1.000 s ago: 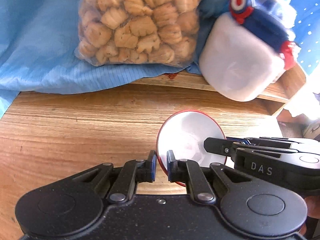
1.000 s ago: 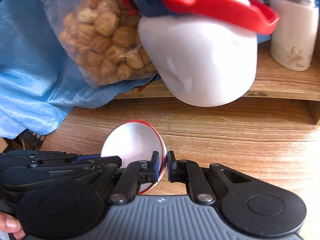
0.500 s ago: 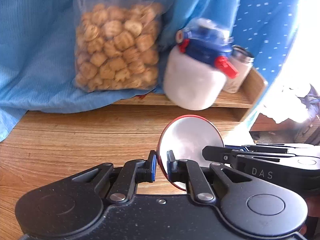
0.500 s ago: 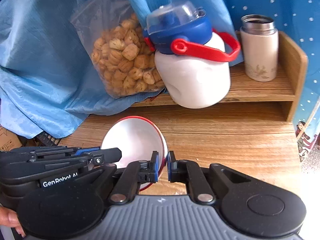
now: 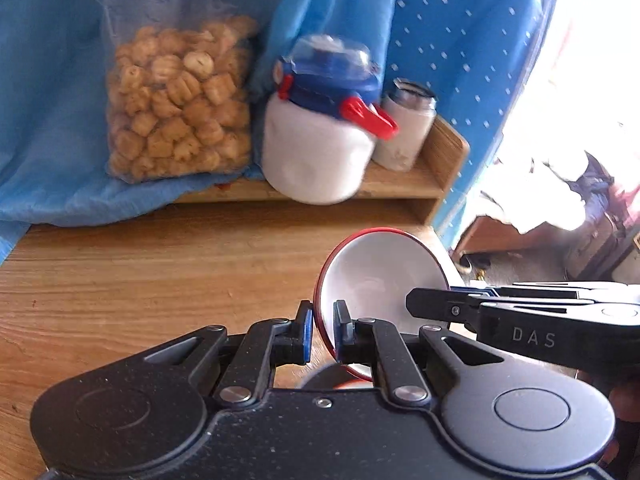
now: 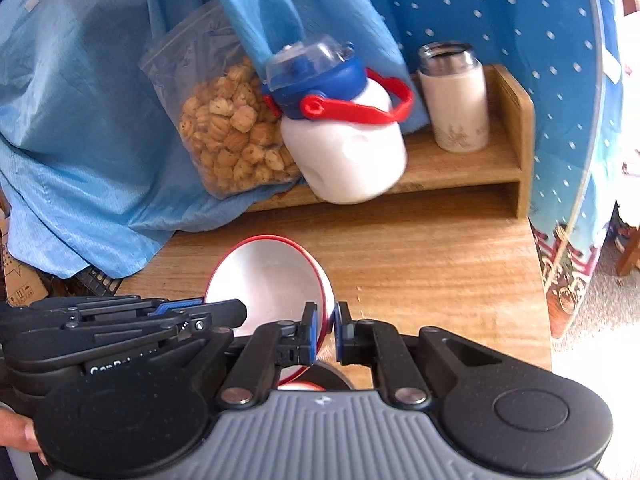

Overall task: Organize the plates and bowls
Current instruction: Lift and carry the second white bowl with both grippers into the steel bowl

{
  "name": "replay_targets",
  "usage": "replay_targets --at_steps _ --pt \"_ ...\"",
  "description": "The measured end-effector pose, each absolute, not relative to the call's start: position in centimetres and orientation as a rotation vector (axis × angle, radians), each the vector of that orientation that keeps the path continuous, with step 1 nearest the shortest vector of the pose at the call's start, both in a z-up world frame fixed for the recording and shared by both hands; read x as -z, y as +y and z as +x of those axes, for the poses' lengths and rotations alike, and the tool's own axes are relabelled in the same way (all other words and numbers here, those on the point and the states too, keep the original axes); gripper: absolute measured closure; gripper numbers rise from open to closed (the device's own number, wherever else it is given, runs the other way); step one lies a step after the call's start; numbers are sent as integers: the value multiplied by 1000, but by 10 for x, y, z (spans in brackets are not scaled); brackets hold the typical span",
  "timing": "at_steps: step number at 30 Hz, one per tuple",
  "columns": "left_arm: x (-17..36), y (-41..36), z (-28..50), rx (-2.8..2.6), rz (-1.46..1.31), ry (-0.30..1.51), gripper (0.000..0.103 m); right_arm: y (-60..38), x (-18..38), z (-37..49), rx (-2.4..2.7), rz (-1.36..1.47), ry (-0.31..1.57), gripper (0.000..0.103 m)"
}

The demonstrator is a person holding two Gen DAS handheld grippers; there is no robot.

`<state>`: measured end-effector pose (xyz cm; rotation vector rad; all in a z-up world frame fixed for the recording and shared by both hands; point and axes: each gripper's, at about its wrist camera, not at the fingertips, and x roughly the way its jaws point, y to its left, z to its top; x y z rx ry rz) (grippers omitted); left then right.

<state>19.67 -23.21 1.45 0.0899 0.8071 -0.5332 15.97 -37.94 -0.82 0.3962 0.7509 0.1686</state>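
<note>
1. Left wrist view: the left gripper (image 5: 321, 330) has its blue pads nearly together, pinching the near-left rim of the red-rimmed white bowl (image 5: 382, 276). So it is clamped on the bowl, only a rim's thickness between the pads.
2. Same view: the bowl stands tipped on edge, open face turned right, toward the right gripper (image 5: 432, 306), which comes in from that side and reaches across the bowl's mouth. Bowl is off the wooden tabletop (image 5: 160, 272), held above it, in front of the low wooden shelf (image 5: 404, 182).
3. Landmark, the shelf: white jug with blue lid (image 5: 320, 148) sits on it mid-way, snack bag (image 5: 176, 108) to the jug's left, white steel-top canister (image 5: 406, 132) just to its right.
4. Right wrist view: the right gripper (image 6: 324, 330) is also closed down to a narrow slot on the bowl (image 6: 272, 280), gripping its right-hand rim. Left gripper (image 6: 224, 314) enters from the left on the opposite edge.
5. Key relation: both grippers are on the bowl, opposite rim points, neither nearer. Bowl lies dead ahead of each, in front of the shelf (image 6: 460, 172); being round, no long axis.
6. Something red and white shows below the bowl in both views; too hidden to name.
7. Judgement: the next move needs both hands travelling together, or one letting go first.
</note>
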Motion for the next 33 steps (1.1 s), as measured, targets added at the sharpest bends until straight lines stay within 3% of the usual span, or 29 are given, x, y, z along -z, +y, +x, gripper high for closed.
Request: replay_targets --at_steps 33 --pt "21 -221 170 565 142 988 92 -366 28 132 -214 372 905 93"
